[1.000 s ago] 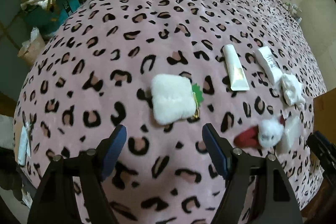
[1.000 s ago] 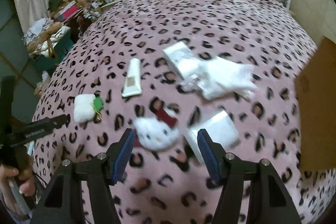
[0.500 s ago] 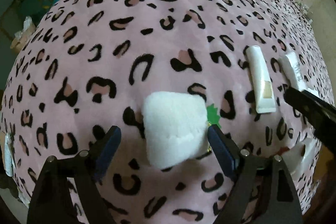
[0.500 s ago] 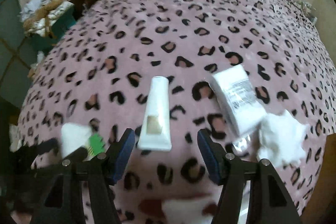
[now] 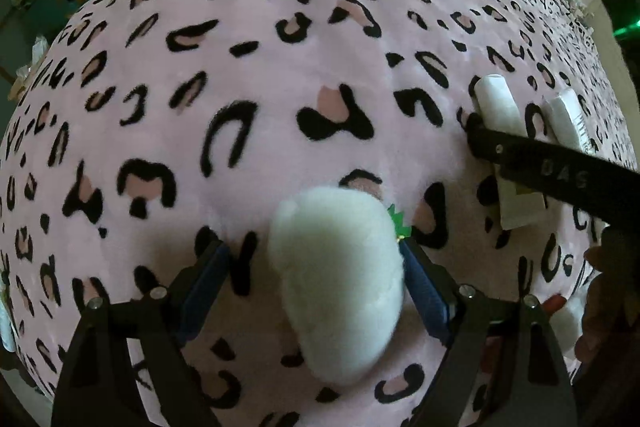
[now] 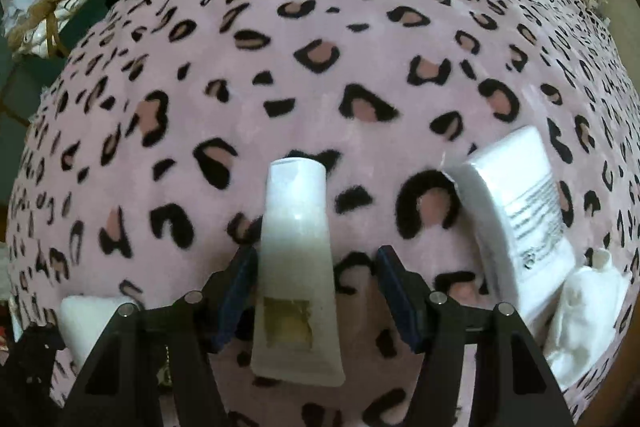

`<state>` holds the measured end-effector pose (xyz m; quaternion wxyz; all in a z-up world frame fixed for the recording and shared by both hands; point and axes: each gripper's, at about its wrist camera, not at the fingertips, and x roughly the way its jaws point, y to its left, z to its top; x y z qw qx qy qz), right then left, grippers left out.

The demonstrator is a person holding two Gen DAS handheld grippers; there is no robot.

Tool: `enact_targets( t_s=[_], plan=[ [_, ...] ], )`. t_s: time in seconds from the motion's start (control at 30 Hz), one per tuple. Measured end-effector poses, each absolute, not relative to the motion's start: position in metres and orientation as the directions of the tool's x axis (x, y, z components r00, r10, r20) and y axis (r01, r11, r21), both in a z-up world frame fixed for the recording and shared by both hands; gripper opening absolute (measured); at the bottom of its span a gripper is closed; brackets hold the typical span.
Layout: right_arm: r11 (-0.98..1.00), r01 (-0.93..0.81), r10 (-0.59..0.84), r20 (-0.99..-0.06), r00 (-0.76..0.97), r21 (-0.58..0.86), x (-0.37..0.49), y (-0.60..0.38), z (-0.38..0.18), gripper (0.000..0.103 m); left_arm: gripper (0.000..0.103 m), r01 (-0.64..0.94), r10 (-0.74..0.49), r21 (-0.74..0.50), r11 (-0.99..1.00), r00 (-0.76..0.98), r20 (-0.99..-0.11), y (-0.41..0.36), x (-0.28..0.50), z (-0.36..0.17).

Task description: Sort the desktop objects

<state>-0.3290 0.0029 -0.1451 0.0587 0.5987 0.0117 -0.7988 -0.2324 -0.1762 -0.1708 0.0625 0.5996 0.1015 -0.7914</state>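
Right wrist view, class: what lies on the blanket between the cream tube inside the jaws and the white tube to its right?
Nothing: bare leopard-print blanket separates cream tube from white tube, seen in the right wrist view.

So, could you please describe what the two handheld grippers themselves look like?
Both the left gripper and the right gripper are black angular frames with silver screws and dark blue finger pads. Pale lettering marks the right gripper's side in the left wrist view.

tube point(image 6: 297, 259) left of packet point(image 6: 516, 211), on blanket point(image 6: 320, 27)
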Motion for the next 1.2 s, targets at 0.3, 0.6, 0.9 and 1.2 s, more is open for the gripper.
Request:
enact_targets(
  t_s=[0.3, 0.6, 0.9, 1.2],
  plan=[
    [-0.979, 0.161, -0.172, -0.934, -0.314, 0.126, -0.314, 0.010, -0.146, 0.058, 0.073, 0.211, 0.016, -0.083, -0.974, -0.303, -0.953, -0.169, -0.232, -0.170],
    [-0.971, 0.173, -0.214, -0.918, -0.333, 0.164, -0.304, 0.019, -0.147, 0.037, 0.040, 0.196, 0.014, -0.085, -0.977, -0.336, -0.942, -0.160, -0.233, -0.158],
    [-0.960, 0.216, -0.249, -0.903, -0.351, 0.181, -0.290, 0.013, -0.135, 0.037, 0.036, 0.203, -0.047, -0.031, -0.979, -0.367, -0.929, -0.166, -0.214, -0.144],
    [-0.947, 0.227, -0.299, -0.884, -0.360, 0.228, -0.268, 0.016, -0.123, 0.037, 0.035, 0.218, -0.081, -0.006, -0.976, -0.389, -0.918, -0.179, -0.188, -0.128]
  ],
)
